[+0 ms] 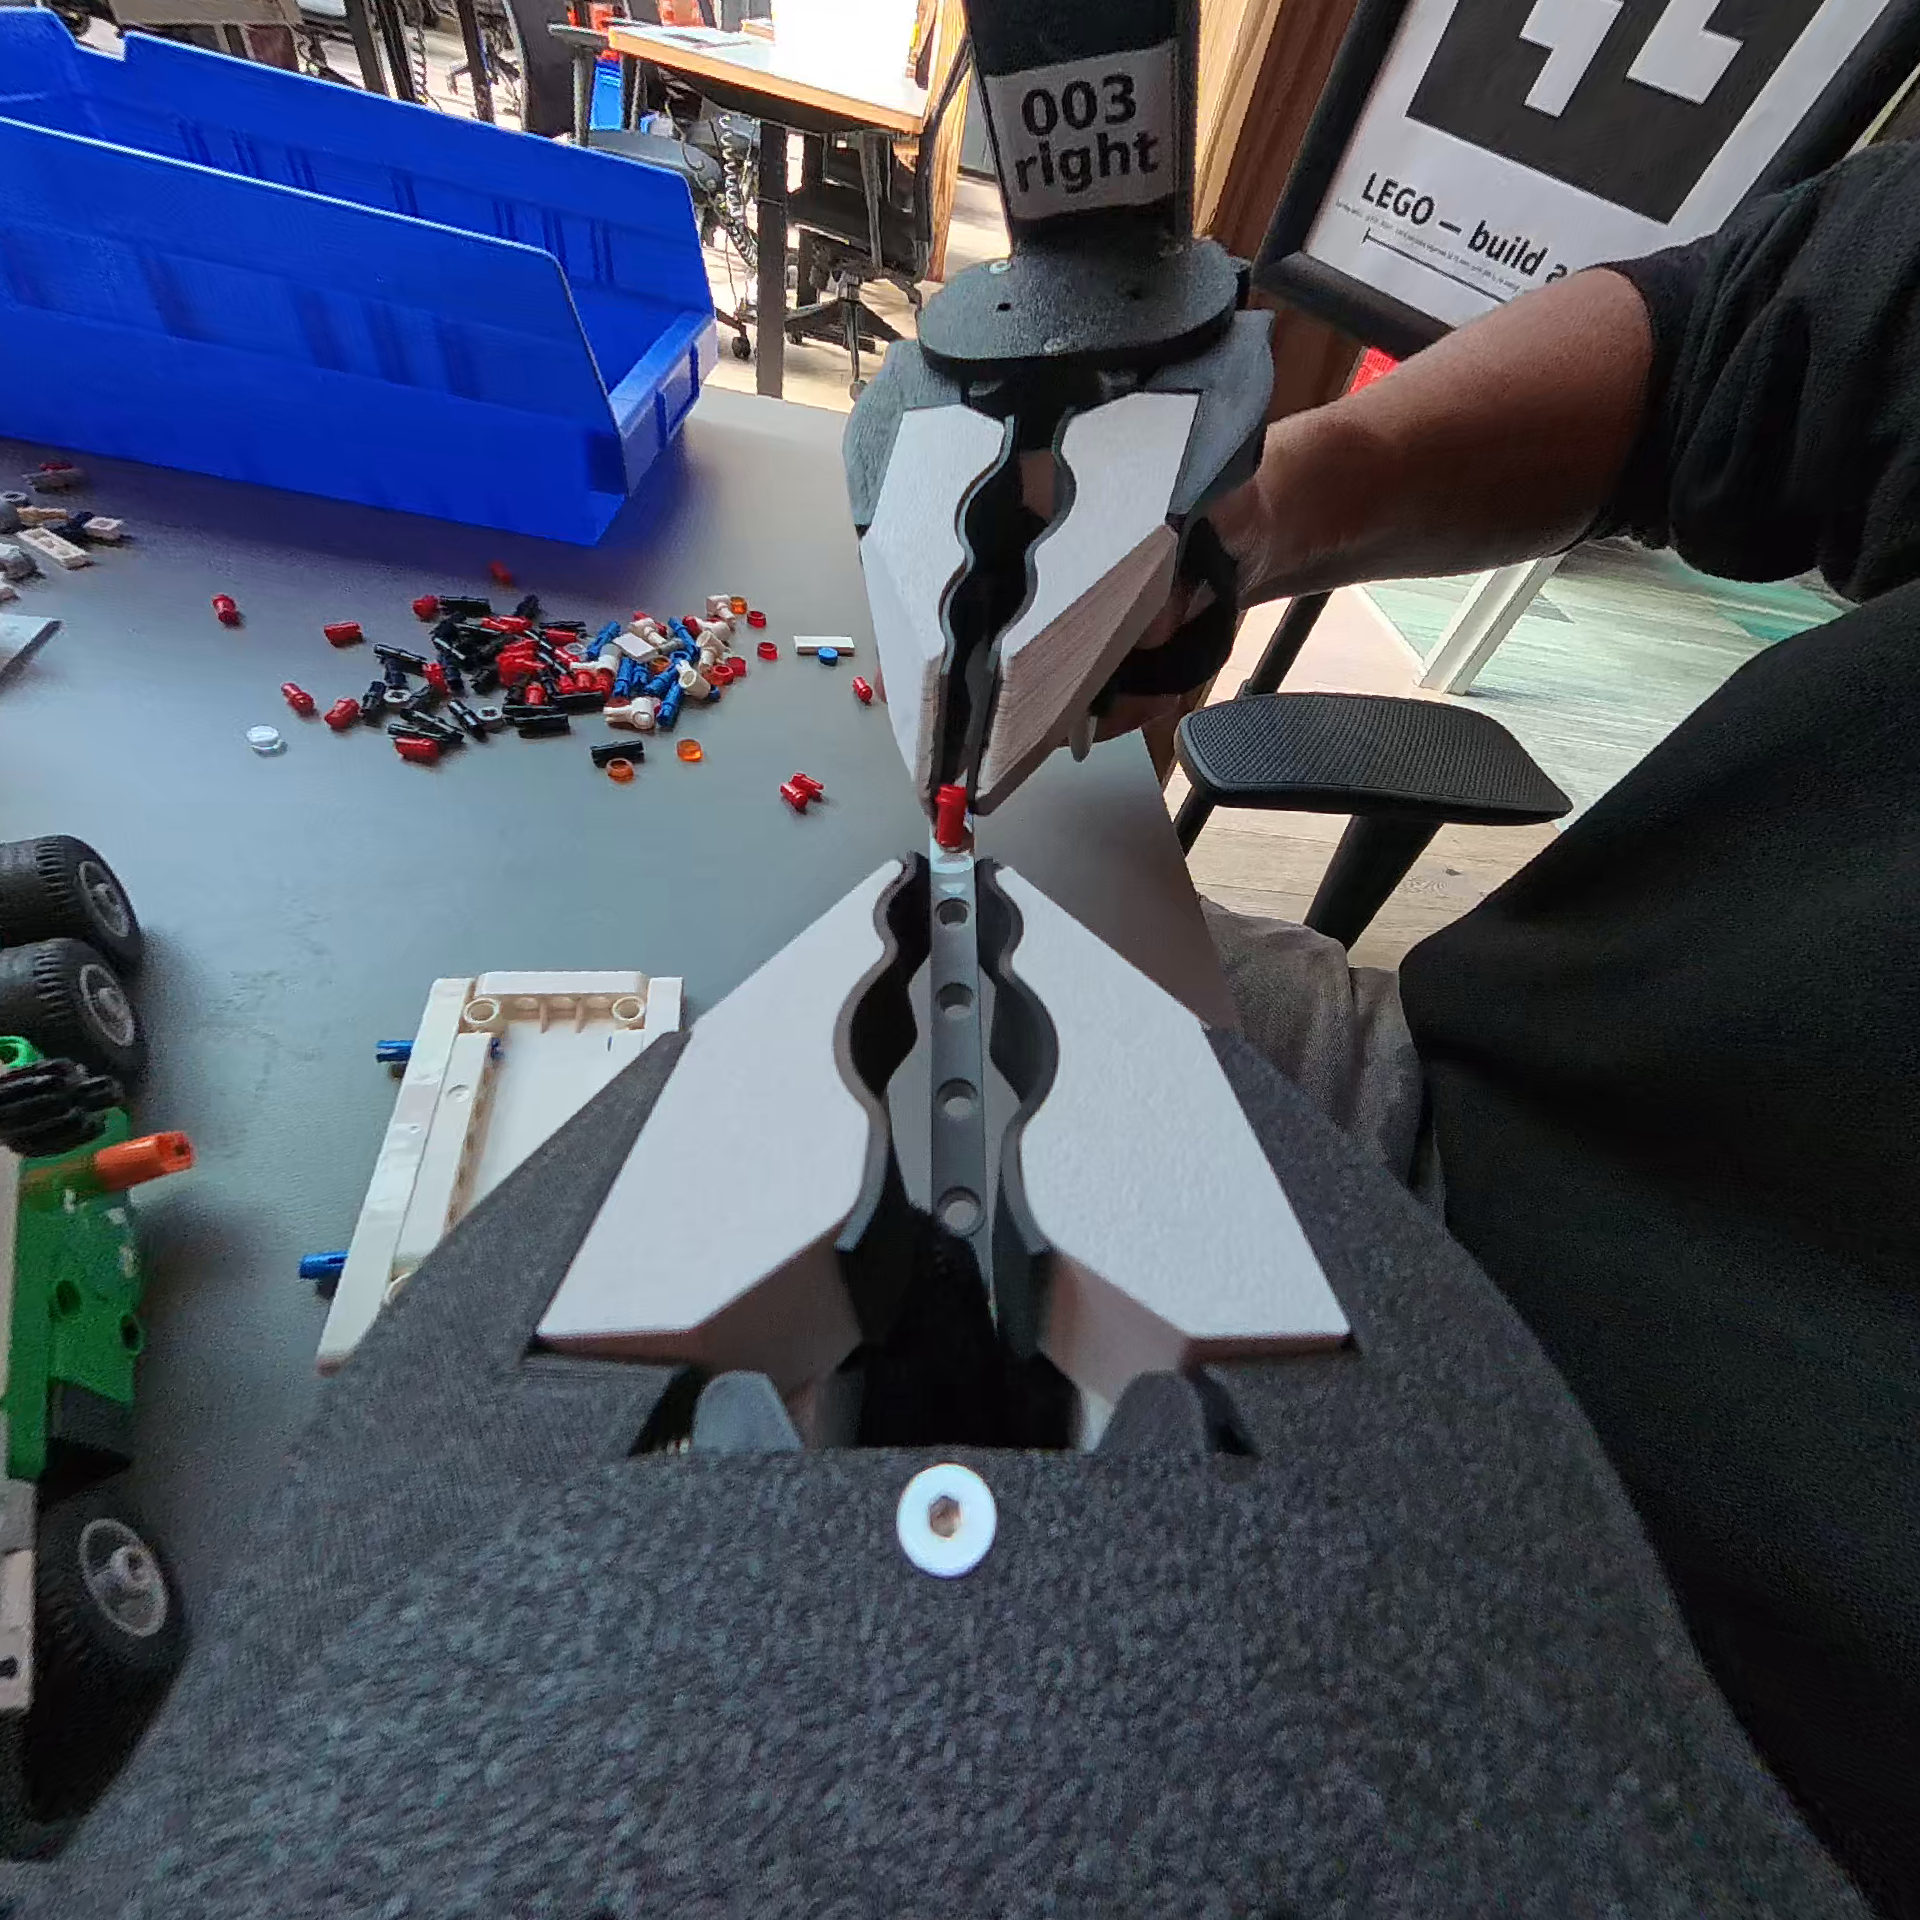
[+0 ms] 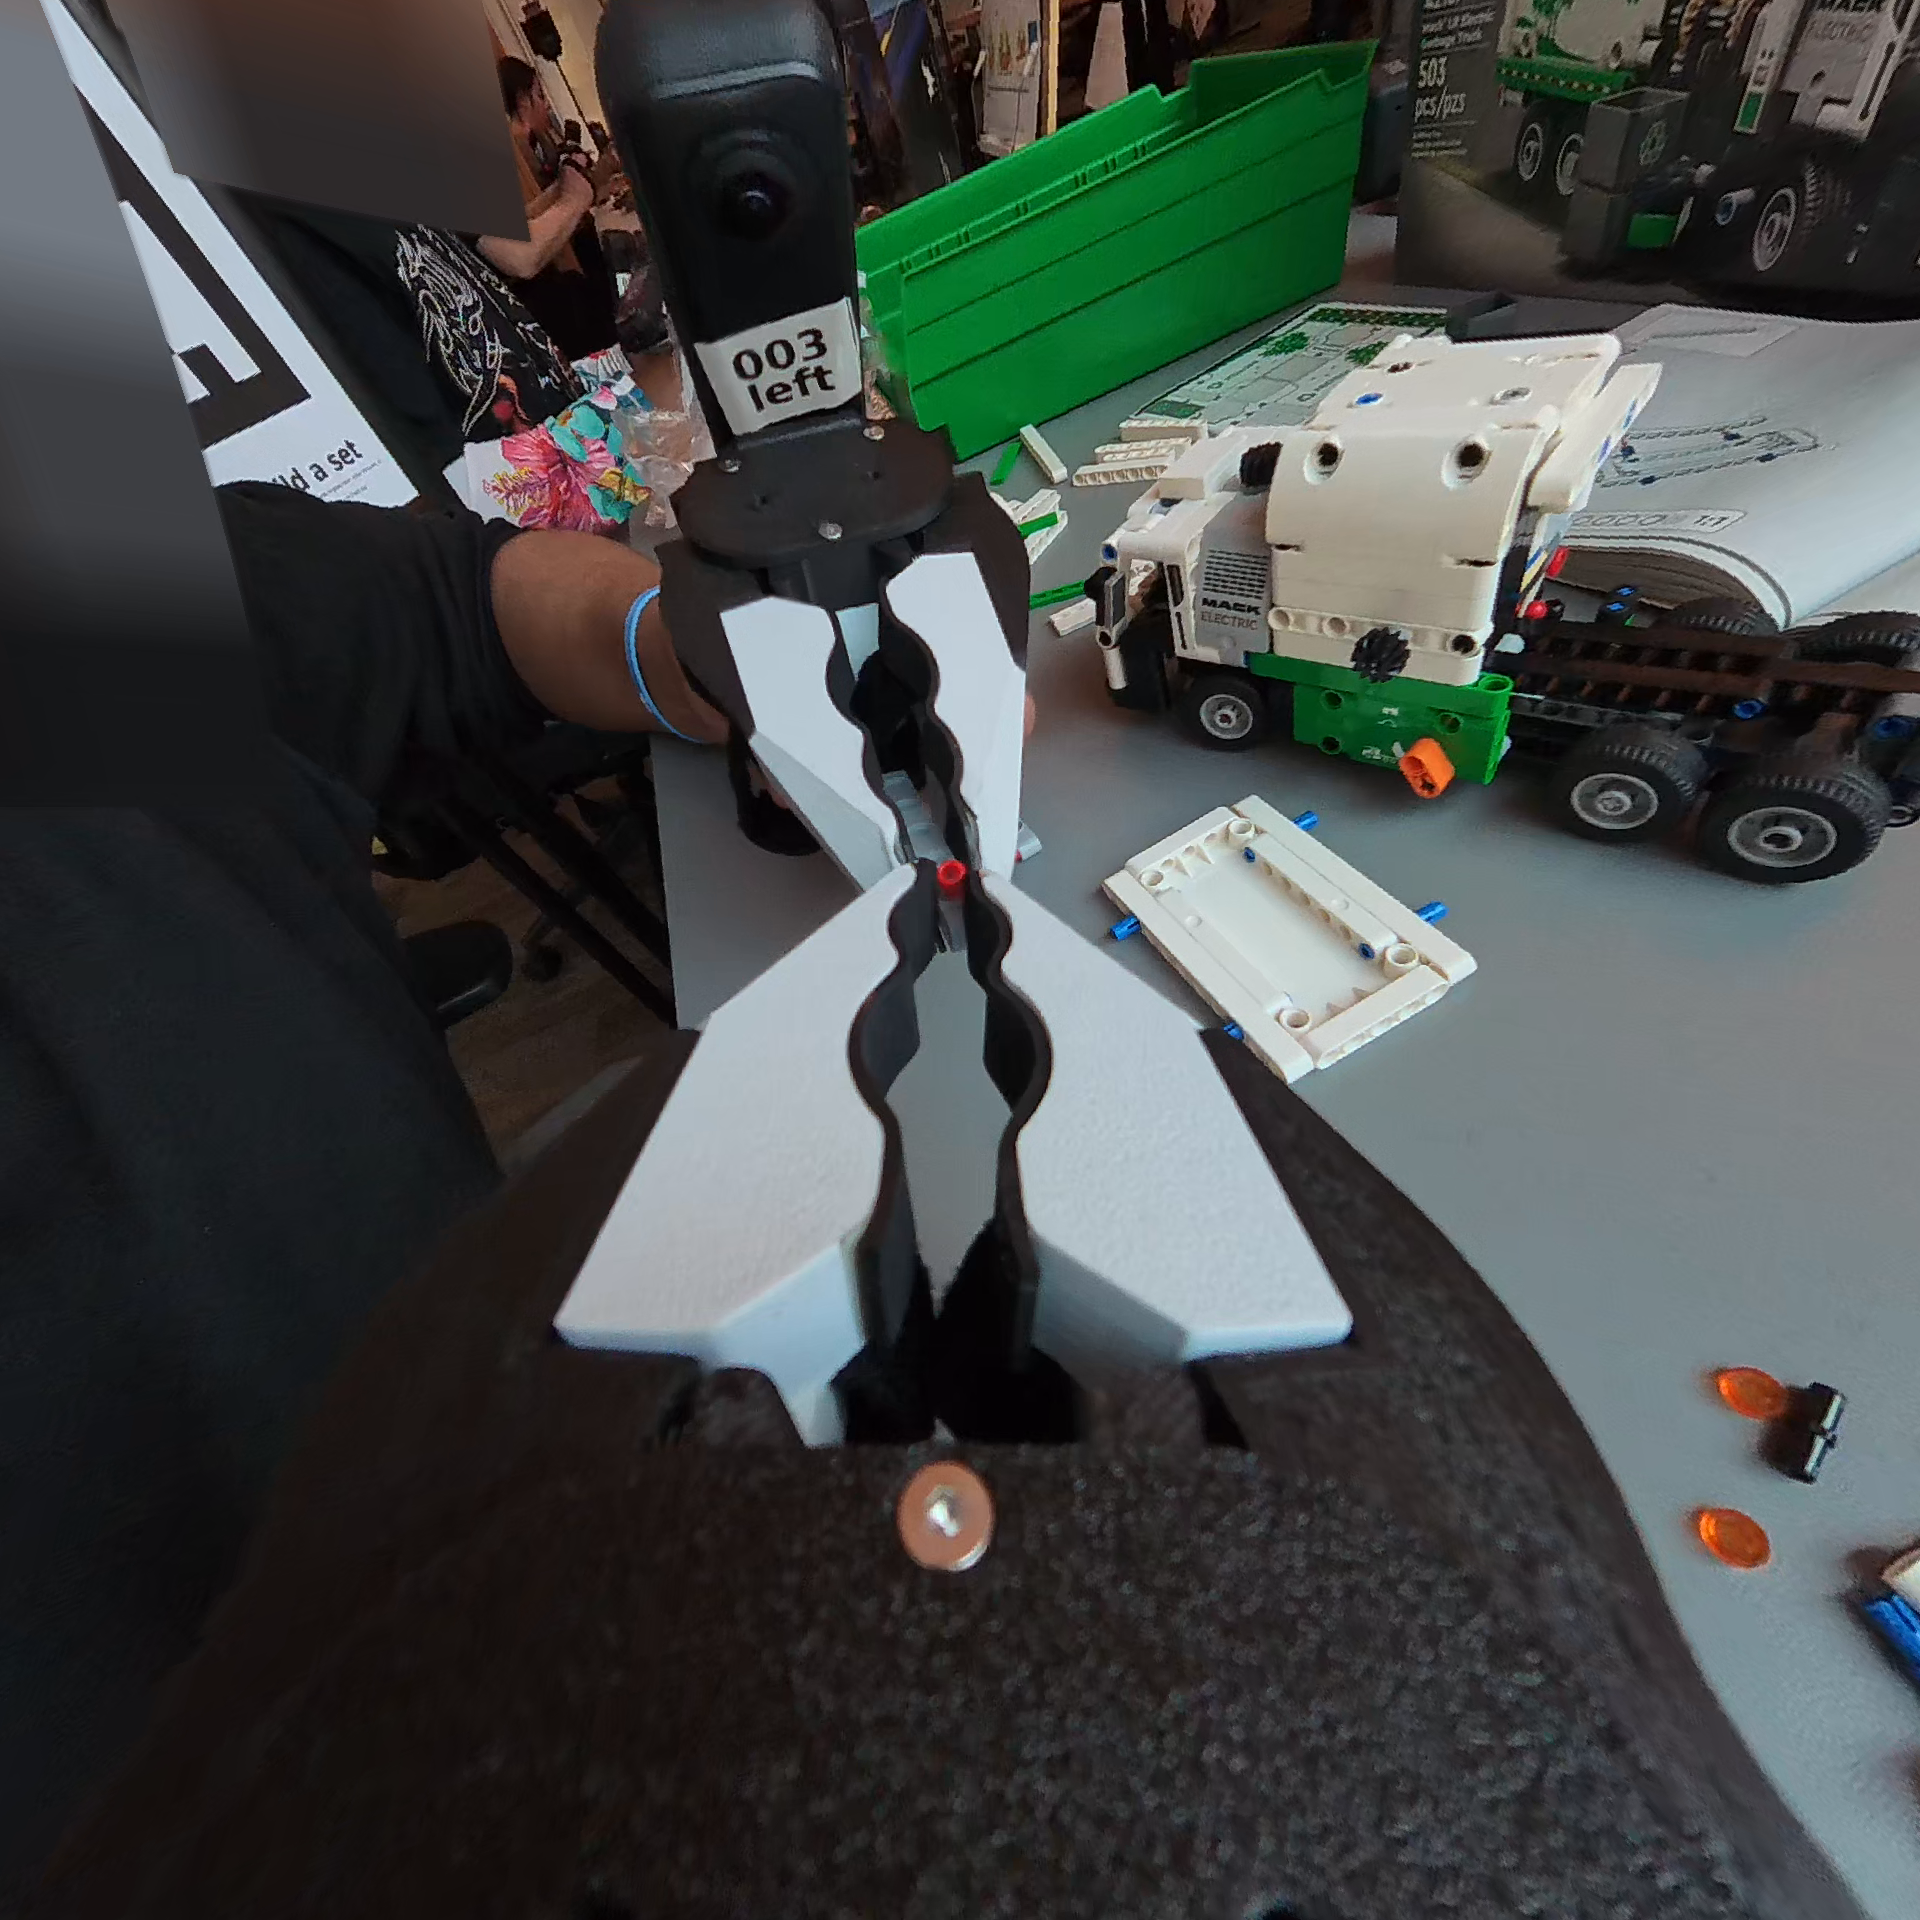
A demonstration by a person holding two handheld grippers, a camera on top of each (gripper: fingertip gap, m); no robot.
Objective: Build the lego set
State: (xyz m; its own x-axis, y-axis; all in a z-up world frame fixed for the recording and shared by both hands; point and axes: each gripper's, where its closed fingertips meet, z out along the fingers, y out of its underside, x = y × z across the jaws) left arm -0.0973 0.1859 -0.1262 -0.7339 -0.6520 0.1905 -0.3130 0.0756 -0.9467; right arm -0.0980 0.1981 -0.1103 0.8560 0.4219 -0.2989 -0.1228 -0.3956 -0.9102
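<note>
While your left gripper (image 1: 951, 883) clamps the rigid grey holed plastic beam (image 1: 956, 1049), your right gripper (image 2: 951, 883) pinches a tiny red plastic pin (image 1: 949, 814), probably at its end hole; light, slippery, hold near the tip.

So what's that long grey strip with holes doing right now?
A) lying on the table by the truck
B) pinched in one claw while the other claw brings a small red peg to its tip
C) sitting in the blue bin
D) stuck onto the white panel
B: the left claw grips the grey holed beam, and the right claw holds a red peg at its far end.
</note>
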